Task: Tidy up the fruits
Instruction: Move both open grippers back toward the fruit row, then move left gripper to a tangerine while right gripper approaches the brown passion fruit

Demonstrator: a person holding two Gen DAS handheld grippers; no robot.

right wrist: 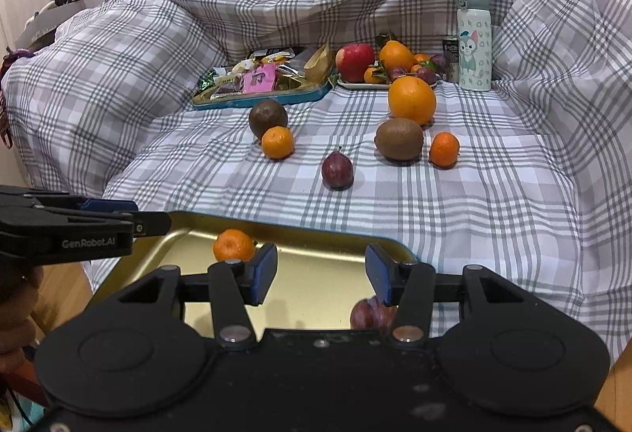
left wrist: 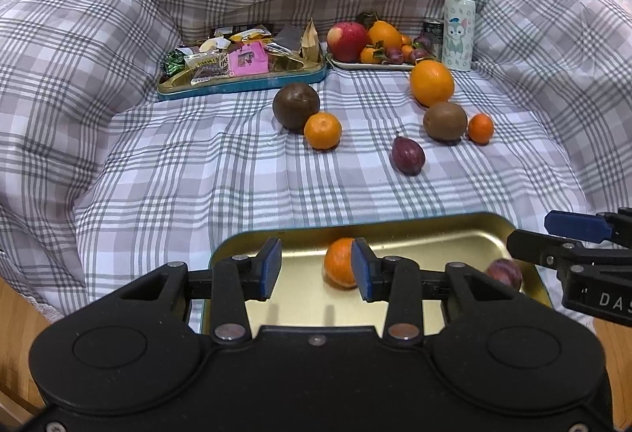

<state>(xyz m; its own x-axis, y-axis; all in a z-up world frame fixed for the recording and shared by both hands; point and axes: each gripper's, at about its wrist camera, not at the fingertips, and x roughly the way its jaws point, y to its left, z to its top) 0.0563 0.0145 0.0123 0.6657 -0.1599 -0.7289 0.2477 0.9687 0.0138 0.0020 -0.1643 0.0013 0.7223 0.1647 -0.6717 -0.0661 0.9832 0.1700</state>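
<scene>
Left gripper [left wrist: 316, 268] and right gripper [right wrist: 320, 274]: jaws wide, holding nothing, lower centre over gold metal tray [left wrist: 426, 240]. Inside it: small orange mandarin [left wrist: 339, 263], dark purple plum [right wrist: 369, 314].

I see a plaid-covered bed [right wrist: 493, 203] filling my frame. Directly on it: a gold tray [right wrist: 316, 230] at bottom centre, a snack tin [right wrist: 276, 98] and fruit plate [right wrist: 363, 85] at upper centre, a bottle [right wrist: 474, 41] and can [right wrist: 450, 55] to their right, loose fruit mid-frame.
</scene>
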